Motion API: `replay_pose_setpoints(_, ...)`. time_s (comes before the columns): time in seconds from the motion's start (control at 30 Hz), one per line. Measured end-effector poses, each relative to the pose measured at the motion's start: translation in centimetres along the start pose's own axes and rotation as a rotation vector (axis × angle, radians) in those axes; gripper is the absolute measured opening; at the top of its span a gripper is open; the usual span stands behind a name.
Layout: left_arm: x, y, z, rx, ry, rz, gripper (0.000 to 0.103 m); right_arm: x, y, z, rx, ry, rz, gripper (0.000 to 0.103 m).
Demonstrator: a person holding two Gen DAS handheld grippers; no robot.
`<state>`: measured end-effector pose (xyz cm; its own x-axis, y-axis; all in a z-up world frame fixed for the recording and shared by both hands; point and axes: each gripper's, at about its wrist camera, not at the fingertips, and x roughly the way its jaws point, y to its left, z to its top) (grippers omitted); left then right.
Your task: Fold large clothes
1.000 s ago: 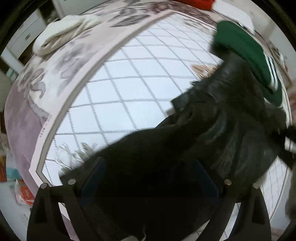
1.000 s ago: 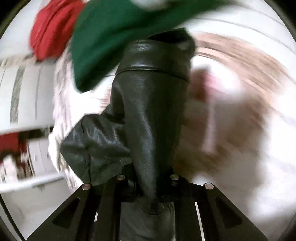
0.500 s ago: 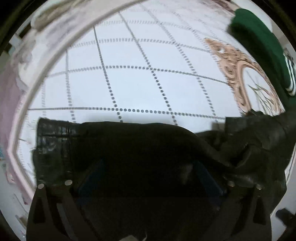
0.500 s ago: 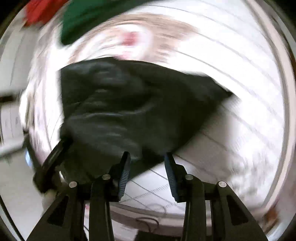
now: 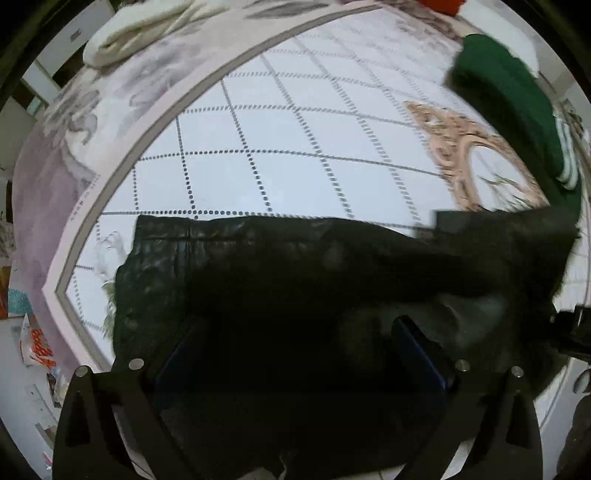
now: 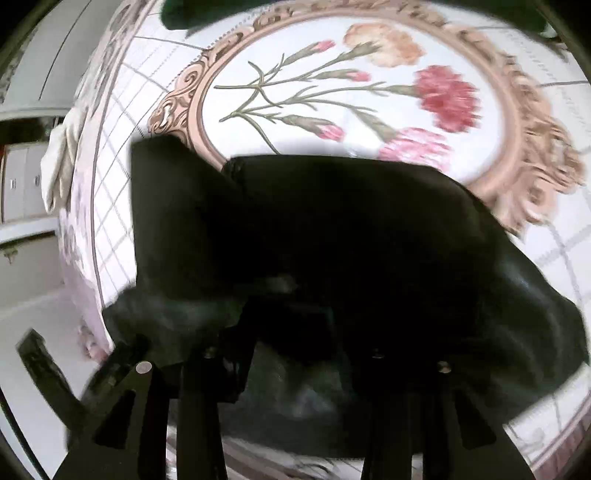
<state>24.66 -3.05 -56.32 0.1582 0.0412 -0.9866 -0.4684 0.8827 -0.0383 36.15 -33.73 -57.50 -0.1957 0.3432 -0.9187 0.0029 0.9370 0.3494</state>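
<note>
A bedspread [image 5: 303,122] with a white dotted-grid centre, a pale lilac flowered border and a round pink scroll medallion [image 6: 354,92] of painted carnations covers the bed and fills most of both views. Across its near side lies the black leather jacket [image 5: 295,280], spread wide and low; in the left wrist view its stitched hem edge reaches toward the border on the left, and in the right wrist view its far edge overlaps the lower rim of the medallion. A green garment [image 5: 517,107] with white stripes lies at the far right of the bed, well apart from the jacket's main body. A cream folded cloth [image 5: 147,29] sits on the flowered border at the far left corner.

The left claw [image 5: 295,354] has its blue-padded fingers [image 5: 417,350] set wide apart with dark jacket leather lying between and over them; whether they pinch it cannot be told. The right claw [image 6: 291,343] is buried in the jacket's dark folds, its tips hidden, so its state cannot be told either. At the right edge of the left wrist view, a small black part of the other tool shows beside the jacket.
</note>
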Motion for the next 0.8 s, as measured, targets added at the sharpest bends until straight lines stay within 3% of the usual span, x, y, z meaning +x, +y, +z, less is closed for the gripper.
replay_pose_setpoints(0.07, -1.2, -1.2, -1.2, 0.017, -0.007, -0.023, 0.103, -1.7, -0.9, -1.8, 0.002, -0.012, 0.012, 0.048)
replay_pose_setpoints(0.13, -0.8, -2.6, -2.1, 0.028, 0.005, -0.034, 0.103, -4.1, -2.9, -4.8, 0.047, -0.050, 0.048, 0.063)
replay_pose_setpoints(0.3, 4.3, -4.1, -3.0, -0.012, 0.073, -0.032, 0.103, -7.4, -10.5, -9.3, 0.194, -0.164, 0.107, 0.079)
replay_pose_setpoints(0.5, 4.8, -4.0, -2.9, -0.001, 0.058, -0.057, 0.103, -1.6, -18.4, -8.3, 0.407, -0.235, 0.408, 0.080)
replay_pose_setpoints(0.6, 4.6, -3.8, -3.2, 0.017, 0.057, -0.054, 0.103, 0.1, -17.3, -7.0, 0.427, -0.327, 0.556, 0.080)
replay_pose_setpoints(0.7, 4.4, -3.7, -3.1, 0.037, 0.034, -0.041, 0.103, 0.9, -16.6, -5.5, 0.416, -0.357, 0.614, 0.080)
replay_pose_setpoints(0.77, 4.4, -3.6, -2.6, 0.025, 0.021, -0.035, 0.103, 1.2, -16.0, -4.6, 0.421, -0.369, 0.623, 0.054)
replay_pose_setpoints(0.8, 4.4, -3.6, -2.3, 0.019, 0.020, -0.032, 0.103, 1.4, -15.6, -4.2, 0.426, -0.356, 0.596, 0.022)
